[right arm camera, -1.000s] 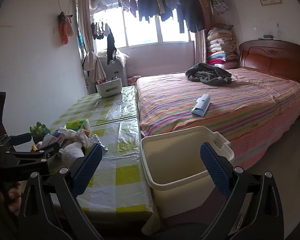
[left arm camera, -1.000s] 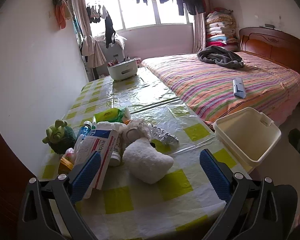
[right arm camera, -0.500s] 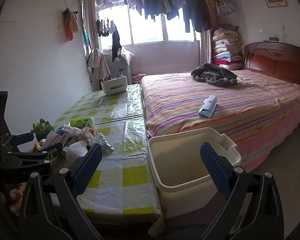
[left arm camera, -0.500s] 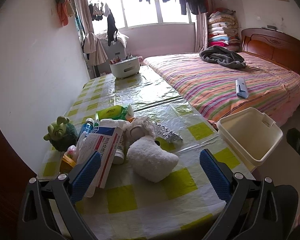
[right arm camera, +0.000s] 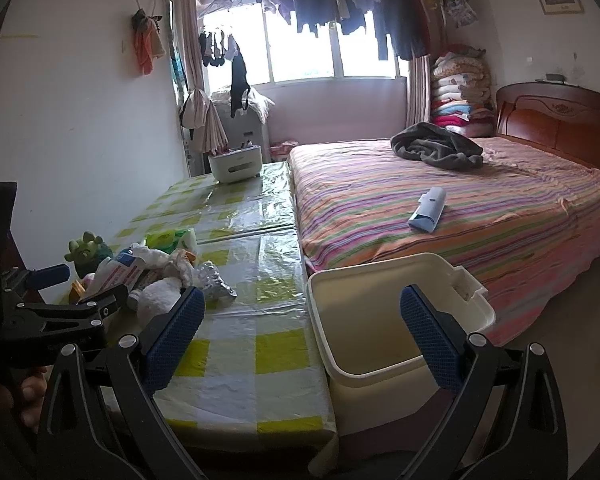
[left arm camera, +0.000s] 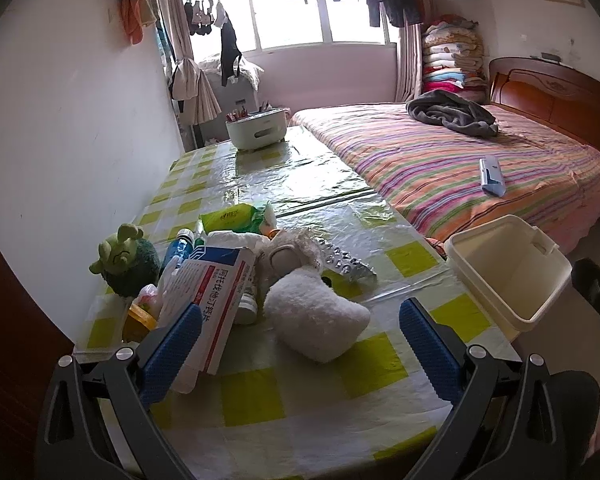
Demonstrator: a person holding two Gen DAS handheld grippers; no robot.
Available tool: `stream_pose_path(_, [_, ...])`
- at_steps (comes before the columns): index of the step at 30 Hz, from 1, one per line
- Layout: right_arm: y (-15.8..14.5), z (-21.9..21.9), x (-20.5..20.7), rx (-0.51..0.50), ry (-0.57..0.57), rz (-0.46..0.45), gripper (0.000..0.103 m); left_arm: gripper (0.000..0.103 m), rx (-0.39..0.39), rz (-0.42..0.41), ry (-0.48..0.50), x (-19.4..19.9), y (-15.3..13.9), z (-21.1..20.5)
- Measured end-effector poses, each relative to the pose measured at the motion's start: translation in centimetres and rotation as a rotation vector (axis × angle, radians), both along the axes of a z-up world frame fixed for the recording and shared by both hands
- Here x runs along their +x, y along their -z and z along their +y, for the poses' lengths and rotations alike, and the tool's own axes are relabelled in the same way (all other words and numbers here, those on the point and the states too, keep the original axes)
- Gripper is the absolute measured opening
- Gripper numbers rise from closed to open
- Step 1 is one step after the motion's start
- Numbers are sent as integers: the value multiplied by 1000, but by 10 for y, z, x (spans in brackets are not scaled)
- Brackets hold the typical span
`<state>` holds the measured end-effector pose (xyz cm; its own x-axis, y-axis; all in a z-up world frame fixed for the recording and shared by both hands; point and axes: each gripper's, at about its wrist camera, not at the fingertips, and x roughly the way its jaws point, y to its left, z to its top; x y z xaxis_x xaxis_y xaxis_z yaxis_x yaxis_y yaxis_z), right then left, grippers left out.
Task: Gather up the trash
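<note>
A heap of clutter lies on the checked table [left arm camera: 260, 392]: a white medicine box [left arm camera: 212, 300], a white plush lump [left arm camera: 316, 316], silver blister packs [left arm camera: 346, 266], a green wipes packet [left arm camera: 232, 218] and a blue bottle [left arm camera: 178, 248]. A cream bin [left arm camera: 512, 280] stands off the table's right edge; it also shows in the right wrist view [right arm camera: 392, 320]. My left gripper [left arm camera: 300, 344] is open and empty, just short of the heap. My right gripper [right arm camera: 300, 340] is open and empty above the table's corner and the bin. The heap [right arm camera: 160, 276] lies to its left.
A green plush toy [left arm camera: 126, 260] sits by the wall. A white caddy [left arm camera: 256, 130] stands at the table's far end. The striped bed [left arm camera: 460, 168] runs along the table's right side, with a grey garment [left arm camera: 452, 114] and a blue-white case [left arm camera: 491, 176] on it.
Both grippers have shifted slightly; the views have tilted a little. No object has moved and both grippers stay open.
</note>
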<state>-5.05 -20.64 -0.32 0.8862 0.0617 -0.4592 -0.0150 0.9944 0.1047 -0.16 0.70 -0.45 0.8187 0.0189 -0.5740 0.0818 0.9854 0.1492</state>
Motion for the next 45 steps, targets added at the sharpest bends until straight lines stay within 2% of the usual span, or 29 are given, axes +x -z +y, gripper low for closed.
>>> stream_pose_path(45, [-8, 22, -2, -18, -63, -19, 97, 97, -19, 5, -47, -7, 3, 24])
